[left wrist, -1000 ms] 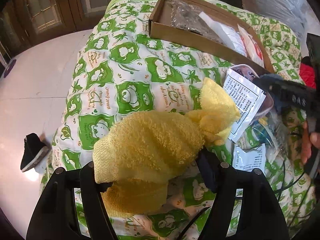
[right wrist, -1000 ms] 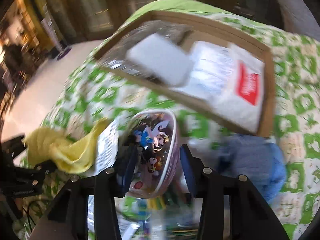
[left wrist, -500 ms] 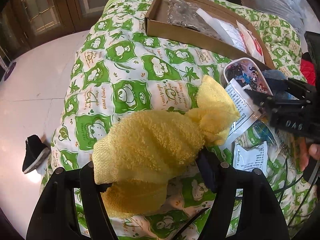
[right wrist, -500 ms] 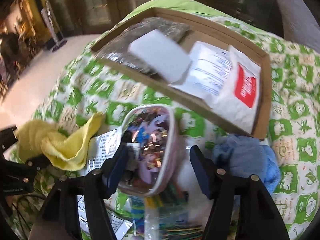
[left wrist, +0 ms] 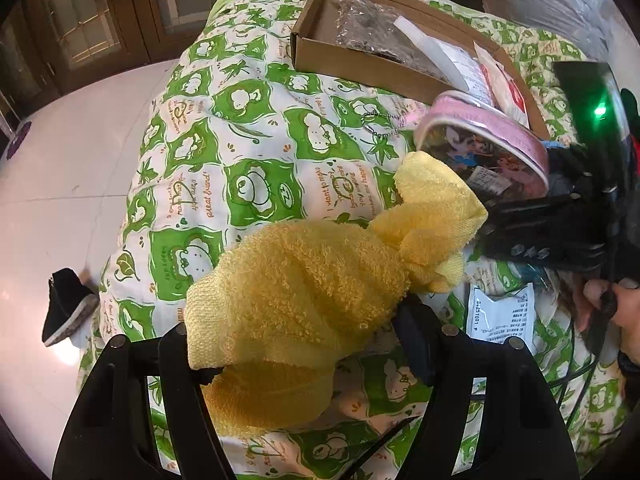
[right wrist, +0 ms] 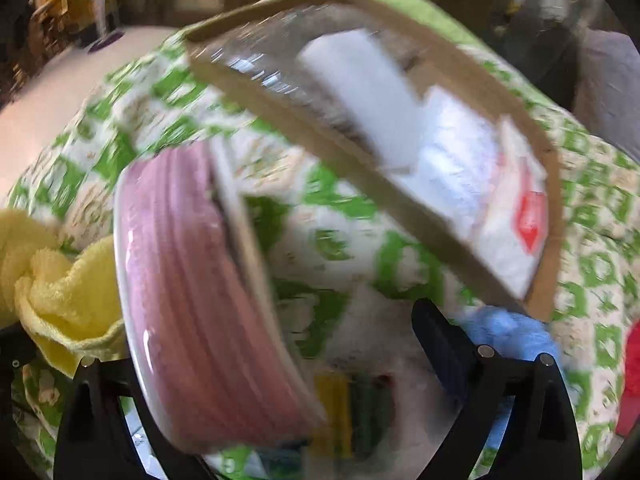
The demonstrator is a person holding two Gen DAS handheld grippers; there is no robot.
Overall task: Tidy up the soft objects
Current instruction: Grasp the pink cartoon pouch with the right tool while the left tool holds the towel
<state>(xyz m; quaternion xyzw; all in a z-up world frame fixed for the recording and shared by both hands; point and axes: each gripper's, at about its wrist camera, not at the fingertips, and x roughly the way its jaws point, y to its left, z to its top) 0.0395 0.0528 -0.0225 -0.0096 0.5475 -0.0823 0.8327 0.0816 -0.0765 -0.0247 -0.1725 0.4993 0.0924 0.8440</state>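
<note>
Clamping yellow towel (left wrist: 304, 300), left gripper (left wrist: 304, 344) hangs over quilt (left wrist: 248, 148). Right gripper (right wrist: 280, 360) blurred, grip unclear; pink pouch (right wrist: 188, 300) tilted at 9 o'clock, against left finger. Box (left wrist: 360, 60) at 1 o'clock.

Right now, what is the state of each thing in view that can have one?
Left tongs: shut on yellow towel, bunched and lifted.
Right tongs: jaws wide apart; grip on pink pouch unclear, pouch tilted and blurred.
Cardboard box: open, packets inside.
Blue cloth: crumpled on the quilt.
</note>
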